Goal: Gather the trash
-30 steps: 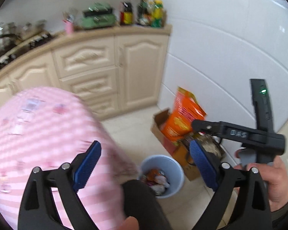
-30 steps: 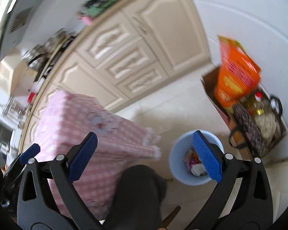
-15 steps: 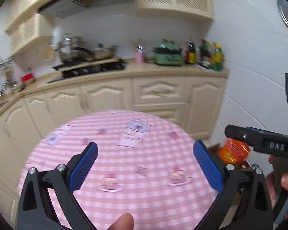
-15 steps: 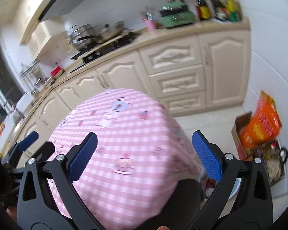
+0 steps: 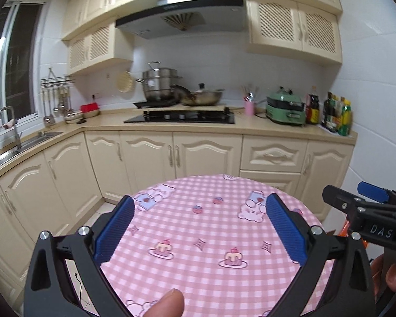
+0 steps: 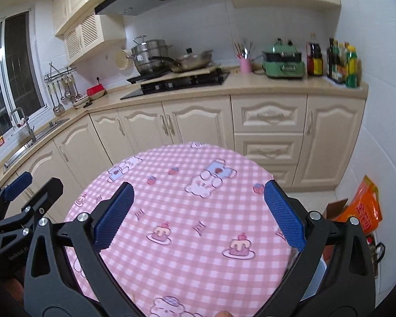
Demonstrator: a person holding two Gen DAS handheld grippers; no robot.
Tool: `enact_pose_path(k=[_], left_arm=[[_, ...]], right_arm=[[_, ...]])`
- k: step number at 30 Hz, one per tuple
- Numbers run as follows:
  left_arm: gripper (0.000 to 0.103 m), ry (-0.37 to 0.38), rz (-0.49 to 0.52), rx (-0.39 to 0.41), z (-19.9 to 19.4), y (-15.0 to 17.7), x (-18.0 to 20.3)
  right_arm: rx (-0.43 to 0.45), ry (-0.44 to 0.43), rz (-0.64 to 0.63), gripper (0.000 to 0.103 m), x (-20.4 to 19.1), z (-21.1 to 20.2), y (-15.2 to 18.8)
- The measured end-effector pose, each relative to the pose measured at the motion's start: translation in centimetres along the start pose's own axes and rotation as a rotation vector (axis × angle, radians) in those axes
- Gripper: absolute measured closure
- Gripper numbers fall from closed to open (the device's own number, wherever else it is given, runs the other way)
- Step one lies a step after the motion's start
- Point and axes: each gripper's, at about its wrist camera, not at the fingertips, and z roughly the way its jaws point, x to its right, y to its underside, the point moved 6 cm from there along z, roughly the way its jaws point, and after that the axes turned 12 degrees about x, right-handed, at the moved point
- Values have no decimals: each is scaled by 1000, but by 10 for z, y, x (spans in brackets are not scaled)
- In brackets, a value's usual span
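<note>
My left gripper [image 5: 200,227] is open and empty, held above a round table with a pink checked cloth [image 5: 213,269]. My right gripper [image 6: 198,215] is open and empty above the same table [image 6: 187,224]. The right gripper also shows at the right edge of the left wrist view [image 5: 367,211]; the left one shows at the left edge of the right wrist view [image 6: 21,200]. No trash lies on the visible part of the cloth. The blue bin is mostly hidden; a pale sliver shows behind my right finger [image 6: 320,269].
Cream kitchen cabinets [image 5: 206,155] and a counter with hob [image 5: 182,117], pots and bottles stand behind the table. A sink [image 5: 21,145] is at the left. An orange bag in a cardboard box [image 6: 361,211] stands on the floor at the right wall.
Both grippers have swung up from the floor and the blue bin of trash to face level over the table toward the counter. Both stay open and empty.
</note>
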Motion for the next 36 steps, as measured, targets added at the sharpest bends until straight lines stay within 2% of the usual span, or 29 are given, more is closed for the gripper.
enact_pose_path(k=[10, 21, 36], left_arm=[[5, -53, -39, 42, -20, -14, -28], [5, -98, -58, 59, -31, -18, -48], [5, -97, -67, 92, -40, -23, -54]], right_arm=[[78, 8, -40, 6, -35, -13, -11], [103, 1, -65, 6, -49, -18, -16], [123, -12, -87, 6, -68, -21, -18]])
